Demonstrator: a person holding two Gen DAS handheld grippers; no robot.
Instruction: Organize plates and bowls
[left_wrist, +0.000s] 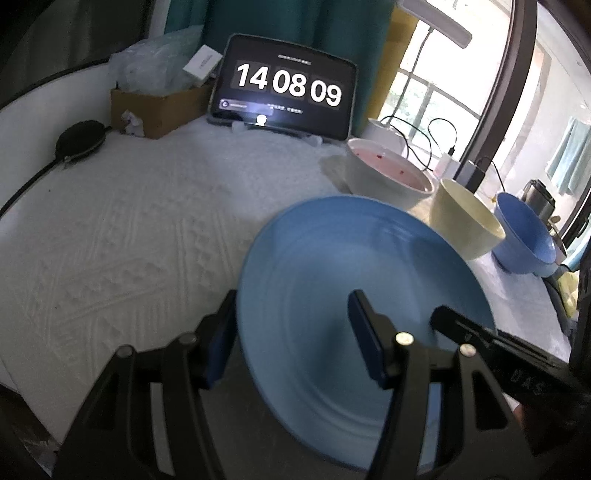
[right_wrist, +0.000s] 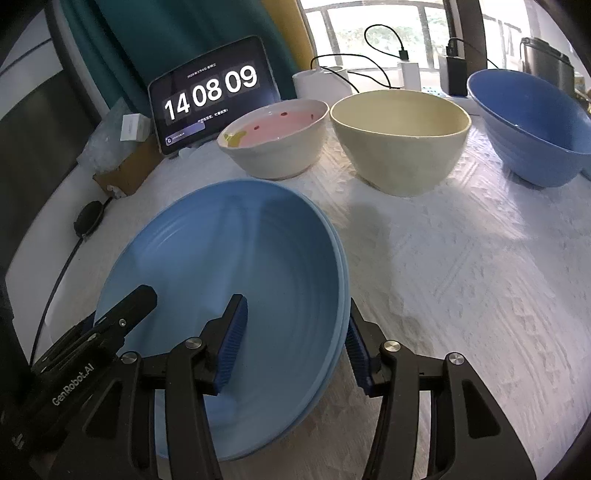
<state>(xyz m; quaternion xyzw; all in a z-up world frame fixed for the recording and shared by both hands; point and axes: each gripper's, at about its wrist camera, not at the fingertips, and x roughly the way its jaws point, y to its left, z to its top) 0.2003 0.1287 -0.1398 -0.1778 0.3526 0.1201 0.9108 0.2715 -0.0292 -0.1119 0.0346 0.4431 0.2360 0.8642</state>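
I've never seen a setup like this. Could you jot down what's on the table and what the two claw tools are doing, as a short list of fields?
Surface: white textured cloth
Plates: light blue plates, stacked, rims showing at the right edge
Left gripper: straddles the stack's left rim
Right gripper: straddles the stack's right rim
Bowls behind, left to right: pink-lined bowl, cream bowl, blue bowl
Bowl state: upright, apart, not stacked
Background: tablet clock
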